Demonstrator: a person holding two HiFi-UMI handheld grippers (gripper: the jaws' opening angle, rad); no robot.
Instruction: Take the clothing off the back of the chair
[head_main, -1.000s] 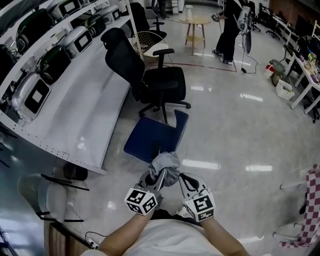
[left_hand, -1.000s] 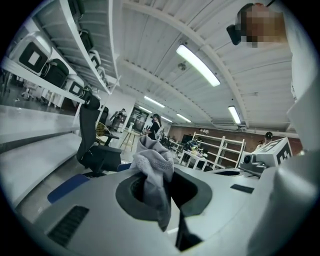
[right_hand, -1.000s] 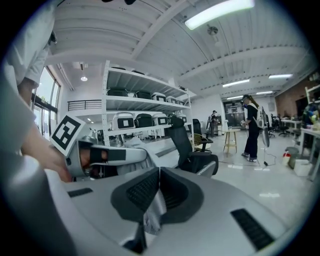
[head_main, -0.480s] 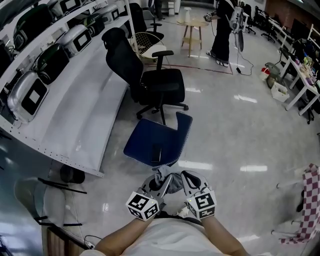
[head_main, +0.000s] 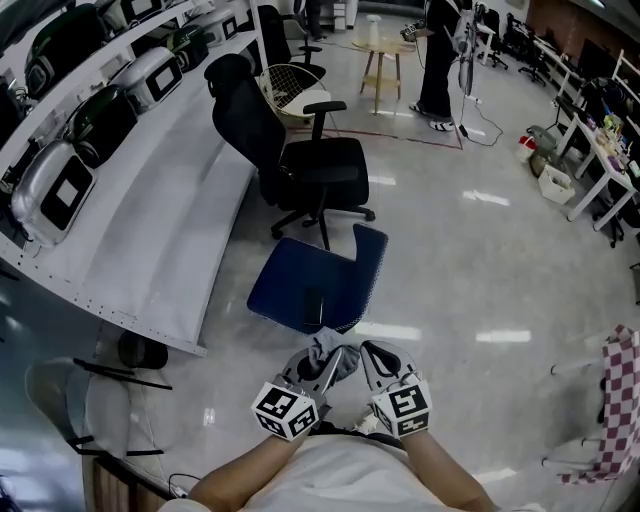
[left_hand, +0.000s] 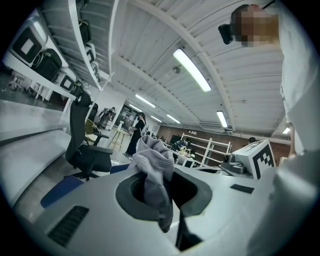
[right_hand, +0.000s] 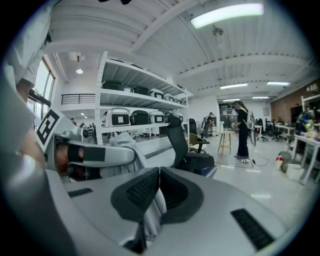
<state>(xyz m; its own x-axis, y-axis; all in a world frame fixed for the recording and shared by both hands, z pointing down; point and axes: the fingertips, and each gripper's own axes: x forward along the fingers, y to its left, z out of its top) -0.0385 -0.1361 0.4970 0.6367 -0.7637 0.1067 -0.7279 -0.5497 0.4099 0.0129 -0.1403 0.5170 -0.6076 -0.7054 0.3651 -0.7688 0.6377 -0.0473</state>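
Pinching the grey clothing (left_hand: 152, 162) tight in the left gripper (left_hand: 161, 196), squeezing the bunched fabric right at the tips, letting one fold spill up over them and a tail dangle down through the gap. Clamping the same garment with the right gripper (right_hand: 158, 194) as well, closing down on a thin strip of cloth and riding right alongside its partner, tips nearly meeting. Keeping the clothing bundled between both sets of tips, close in front of the body. Just beyond the tips, facing a blue chair (head_main: 300, 282), with its low backrest standing on the right gripper's side. Further ahead, looking onto a black office chair (head_main: 322, 168) with its tall back leaning toward the left gripper's side. Out past the left gripper, running alongside a long white bench (head_main: 150, 235) under loaded shelving. Far ahead of both grippers, catching a person (head_main: 437, 50) standing beside a wooden stool (head_main: 385, 55).
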